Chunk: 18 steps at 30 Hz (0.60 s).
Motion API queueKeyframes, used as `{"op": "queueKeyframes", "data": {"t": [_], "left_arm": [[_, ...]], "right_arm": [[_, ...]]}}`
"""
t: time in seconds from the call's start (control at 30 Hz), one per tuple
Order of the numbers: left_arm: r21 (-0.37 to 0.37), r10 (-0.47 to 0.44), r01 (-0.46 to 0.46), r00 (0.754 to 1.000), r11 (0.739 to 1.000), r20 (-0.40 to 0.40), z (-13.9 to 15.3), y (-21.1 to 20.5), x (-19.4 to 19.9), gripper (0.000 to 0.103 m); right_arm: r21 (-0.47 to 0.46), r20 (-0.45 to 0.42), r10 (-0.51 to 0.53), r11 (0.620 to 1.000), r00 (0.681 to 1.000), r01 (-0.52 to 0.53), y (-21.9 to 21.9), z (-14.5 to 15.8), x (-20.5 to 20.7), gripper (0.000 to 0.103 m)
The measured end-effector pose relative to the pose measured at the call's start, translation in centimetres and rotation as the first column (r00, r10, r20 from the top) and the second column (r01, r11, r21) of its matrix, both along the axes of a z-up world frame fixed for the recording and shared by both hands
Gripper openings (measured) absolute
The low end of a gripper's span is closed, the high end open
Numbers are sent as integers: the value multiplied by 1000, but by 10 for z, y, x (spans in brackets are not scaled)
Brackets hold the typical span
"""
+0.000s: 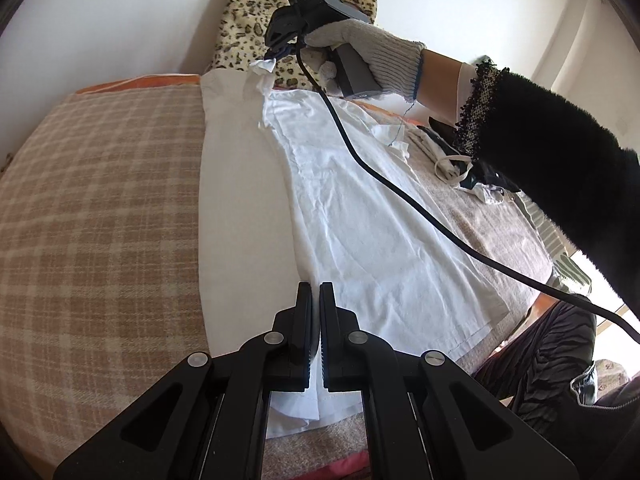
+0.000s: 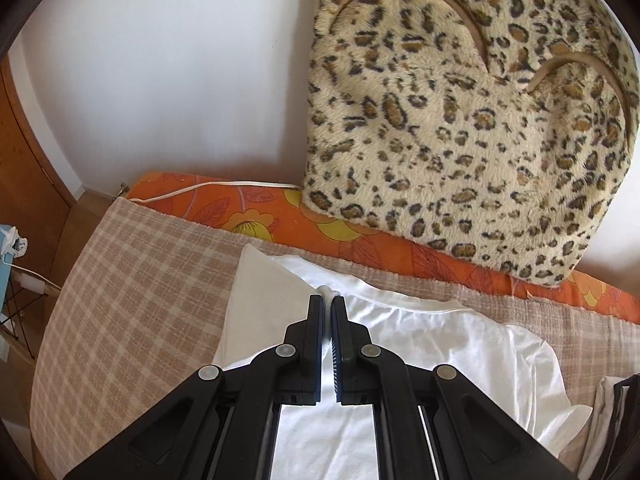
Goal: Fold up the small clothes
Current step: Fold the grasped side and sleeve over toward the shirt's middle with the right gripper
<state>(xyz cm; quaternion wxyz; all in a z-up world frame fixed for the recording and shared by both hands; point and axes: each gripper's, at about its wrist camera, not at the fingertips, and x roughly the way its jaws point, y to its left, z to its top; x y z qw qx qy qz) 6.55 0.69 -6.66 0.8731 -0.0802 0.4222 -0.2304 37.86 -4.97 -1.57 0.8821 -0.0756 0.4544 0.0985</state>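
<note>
A white T-shirt (image 1: 372, 220) lies spread on a plaid-covered bed, partly over a cream cloth (image 1: 240, 200). My left gripper (image 1: 316, 292) is shut on the shirt's near edge. My right gripper (image 1: 272, 54) shows in the left wrist view at the far end, shut on a pinch of the shirt and lifting it slightly. In the right wrist view the right gripper (image 2: 327, 304) is shut on a small fold of the white shirt (image 2: 460, 344) near its upper edge.
A leopard-print cushion (image 2: 472, 128) leans on the white wall behind an orange floral sheet (image 2: 280, 212). More small clothes (image 1: 460, 156) are piled at the right. The plaid blanket (image 1: 100, 220) covers the bed's left. A black cable (image 1: 400, 188) crosses the shirt.
</note>
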Motion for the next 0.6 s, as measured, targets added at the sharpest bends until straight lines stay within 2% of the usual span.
{"op": "queueKeyframes", "data": {"t": [0.17,0.27,0.3,0.33,0.4,0.43,0.5,0.6], "left_arm": [[16,-49,50,998,999,-41,-12,-17,5,2],[19,-71,72,996,997,-52,-14,-25,5,2],[12,-86,86,994,996,-63,-14,-28,5,5],[4,-103,104,992,995,-76,-13,-31,3,12],[2,-128,128,988,992,-89,-9,-35,-3,23],[-23,-151,150,985,988,-87,-5,-35,-8,24],[-40,-167,165,985,986,-54,4,-31,-18,24],[-27,-120,120,993,992,0,17,-14,-26,24]], "right_arm": [[30,-47,-55,998,997,56,-40,-21,7,1],[9,-74,-56,998,996,56,-46,-39,8,2],[-4,-83,-57,998,995,57,-47,-45,9,4],[-21,-86,-63,998,994,62,-48,-48,10,8],[-63,-84,-94,994,992,89,-53,-53,10,47],[-78,-73,-110,991,991,104,-56,-53,9,50],[-95,-47,-120,989,992,115,-63,-48,2,48],[-51,-29,-110,993,994,108,-74,-37,-15,48]]}}
